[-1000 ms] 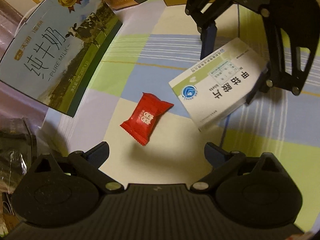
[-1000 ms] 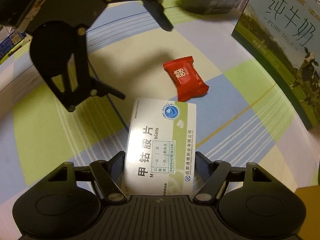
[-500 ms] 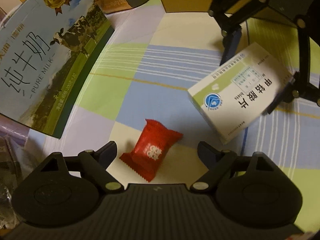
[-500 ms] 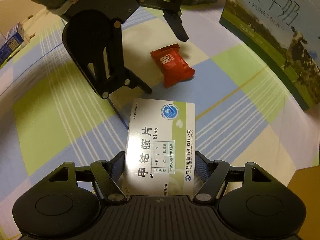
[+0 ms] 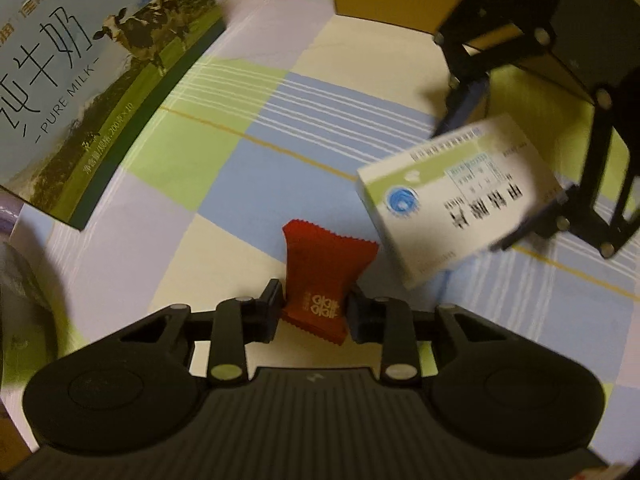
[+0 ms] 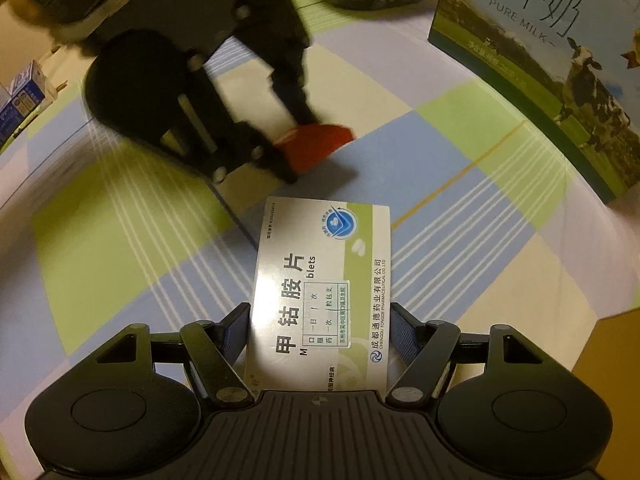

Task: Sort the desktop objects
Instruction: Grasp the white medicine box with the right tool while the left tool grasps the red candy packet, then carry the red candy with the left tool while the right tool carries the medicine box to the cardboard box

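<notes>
Both items are picked up but not yet sorted. The left gripper [image 5: 314, 312] is closing on the red candy [image 5: 324, 276], pads against its sides. The right gripper [image 6: 320, 334] grips the white medicine box [image 6: 320, 292] between its fingers, above the checked cloth [image 6: 120, 240]. Carrying each to its place is left.

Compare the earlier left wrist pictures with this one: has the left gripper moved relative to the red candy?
Yes. The left gripper has come down onto the red candy, which lay well ahead of its fingers on the checked tablecloth; its closing jaws now flank it.
</notes>
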Demonstrator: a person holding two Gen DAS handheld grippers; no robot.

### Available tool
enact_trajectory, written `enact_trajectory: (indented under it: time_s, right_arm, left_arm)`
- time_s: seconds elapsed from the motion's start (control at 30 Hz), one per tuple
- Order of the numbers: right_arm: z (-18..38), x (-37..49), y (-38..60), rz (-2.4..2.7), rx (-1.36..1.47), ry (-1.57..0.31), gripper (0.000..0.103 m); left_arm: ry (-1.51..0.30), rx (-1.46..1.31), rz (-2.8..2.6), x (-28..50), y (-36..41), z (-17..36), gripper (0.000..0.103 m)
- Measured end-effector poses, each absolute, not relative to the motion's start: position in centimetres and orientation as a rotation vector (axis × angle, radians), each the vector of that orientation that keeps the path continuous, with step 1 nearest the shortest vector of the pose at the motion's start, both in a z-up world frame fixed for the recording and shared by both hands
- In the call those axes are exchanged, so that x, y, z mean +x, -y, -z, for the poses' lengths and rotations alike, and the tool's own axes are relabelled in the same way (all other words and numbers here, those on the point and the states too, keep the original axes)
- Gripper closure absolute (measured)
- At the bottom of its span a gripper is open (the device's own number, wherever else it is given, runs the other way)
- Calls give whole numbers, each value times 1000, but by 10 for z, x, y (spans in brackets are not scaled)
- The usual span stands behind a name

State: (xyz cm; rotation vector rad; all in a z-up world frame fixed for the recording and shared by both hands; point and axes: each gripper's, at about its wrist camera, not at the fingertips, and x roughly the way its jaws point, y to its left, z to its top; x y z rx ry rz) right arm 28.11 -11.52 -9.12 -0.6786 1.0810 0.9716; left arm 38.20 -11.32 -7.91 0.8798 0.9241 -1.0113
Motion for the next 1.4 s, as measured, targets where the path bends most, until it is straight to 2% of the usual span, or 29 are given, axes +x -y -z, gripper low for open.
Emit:
enact_trajectory:
  time_s: [0.33, 0.57, 0.8, 0.93, 0.97, 1.23, 1.4]
  right_arm:
    - [72, 210, 142, -934, -603, -1095, 34]
    - [77, 136, 184, -901, -472, -1134, 34]
    - [81, 81, 217, -792, -375, -1104, 34]
    - [89, 66, 229, -764, -331, -1077, 34]
    - [91, 66, 230, -763, -327, -1066, 34]
    - [95, 65, 237, -759, -315, -1003, 34]
    - [100, 63, 239, -770, -317, -974, 34]
  left_arm:
    - [-957, 869, 984, 278, 88, 72, 79]
    - [-987, 838, 1007, 190, 73, 56, 78]
    - [-997, 908, 989, 128, 77, 62, 76]
    - [-940, 924, 971, 110, 75, 62, 49]
    - [-919, 922, 963, 111, 74, 62, 46]
    - [-930, 628, 881, 132, 57, 64, 45]
    - [-949, 588, 892, 135, 51, 72, 48]
